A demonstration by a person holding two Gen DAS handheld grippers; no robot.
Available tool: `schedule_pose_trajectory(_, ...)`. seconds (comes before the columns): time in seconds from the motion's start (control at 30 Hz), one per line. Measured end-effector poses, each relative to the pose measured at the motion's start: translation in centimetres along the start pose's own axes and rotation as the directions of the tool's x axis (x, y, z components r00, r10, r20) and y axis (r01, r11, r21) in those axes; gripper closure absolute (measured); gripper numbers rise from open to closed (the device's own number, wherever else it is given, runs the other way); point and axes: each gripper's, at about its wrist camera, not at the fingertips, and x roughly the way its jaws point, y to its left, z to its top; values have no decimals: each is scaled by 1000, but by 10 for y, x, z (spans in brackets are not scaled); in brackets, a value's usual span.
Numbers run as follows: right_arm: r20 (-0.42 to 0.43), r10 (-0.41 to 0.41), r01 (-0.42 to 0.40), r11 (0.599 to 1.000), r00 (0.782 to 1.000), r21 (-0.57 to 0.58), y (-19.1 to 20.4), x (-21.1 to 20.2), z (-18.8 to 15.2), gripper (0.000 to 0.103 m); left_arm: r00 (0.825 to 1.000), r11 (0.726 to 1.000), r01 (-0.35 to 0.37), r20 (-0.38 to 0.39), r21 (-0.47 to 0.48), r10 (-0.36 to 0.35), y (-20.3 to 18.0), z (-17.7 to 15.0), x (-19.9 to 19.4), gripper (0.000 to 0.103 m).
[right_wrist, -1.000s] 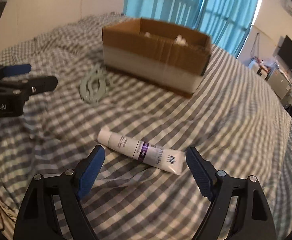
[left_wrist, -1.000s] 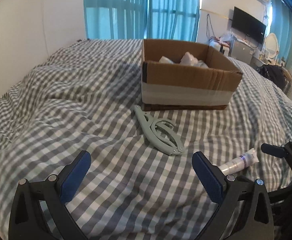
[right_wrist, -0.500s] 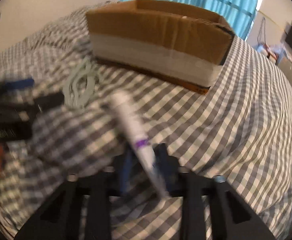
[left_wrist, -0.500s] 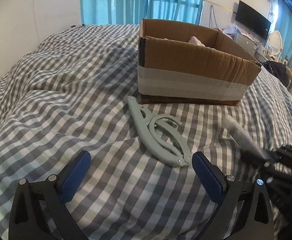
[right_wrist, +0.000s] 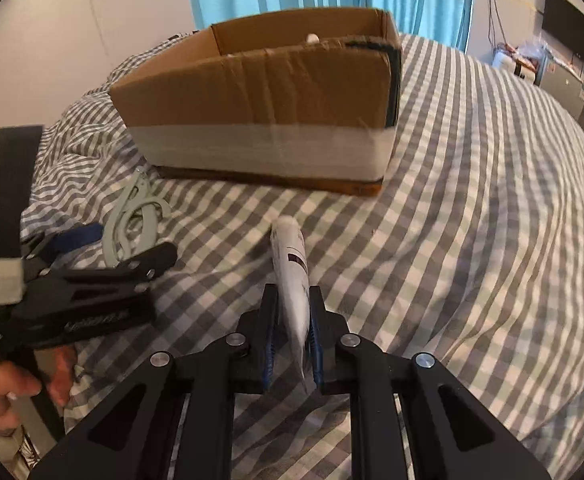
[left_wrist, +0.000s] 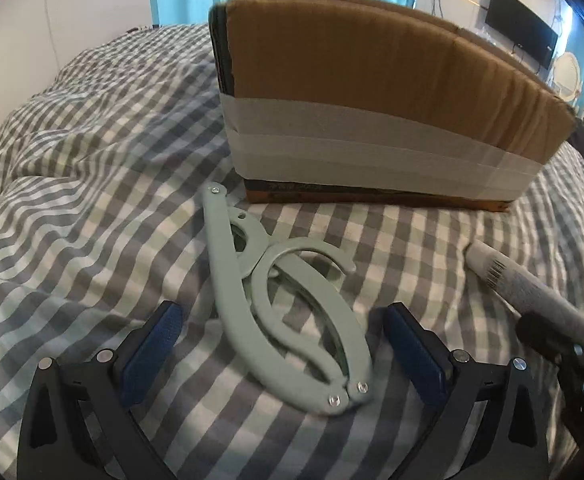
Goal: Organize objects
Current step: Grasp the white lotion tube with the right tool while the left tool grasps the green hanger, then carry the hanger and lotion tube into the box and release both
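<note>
Gripping the tube by its tail, right gripper risks slippage; left gripper fingers open around hanger.

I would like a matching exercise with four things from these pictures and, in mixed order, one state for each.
Things:
1. tube
2. hanger
3. box
4. left gripper

States:
A. open, its fingers on either side of the hanger
B. stands on the bed, top open
C. clamped in the right gripper
D. lies folded flat on the bed

Pairs: 1-C, 2-D, 3-B, 4-A
</note>
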Motion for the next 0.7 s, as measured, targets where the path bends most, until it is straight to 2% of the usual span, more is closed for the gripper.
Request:
schedule_pose_trajectory(0.1,1,22,-22,999,1000,27,-4,5,0,87,1000,1000,15,12,-3,-15,1,-1,0,12)
schedule_pose_trajectory(0.17,-1,49,-49,997,999,59,-7,11,3,87,999,999,27,20,16,-28,-1,-3,-2,32)
schedule_pose_trajectory(0.23,-2,61,-60,996,998,72,-6,16,7,87,999,998,32,22,52,-33,-6,-5,-7,43)
schedule_pose_trajectory(0.27,-4,58,-58,996,998,62,-4,18,9,87,999,997,35,22,73,-37,-8,-7,-10,52)
schedule_pose_trajectory(0.37,20,9,-10,1000,1000,15,4,12,9,88,999,995,50,17,92,-51,-6,-13,-20,66)
schedule_pose_trajectory(0.57,55,8,-10,999,998,43,4,-14,-3,88,996,993,87,11,83,-89,8,-28,-45,87)
schedule_pose_trajectory(0.7,70,8,-12,999,997,50,10,-32,-15,88,992,988,127,1,85,-127,9,-35,-67,91)
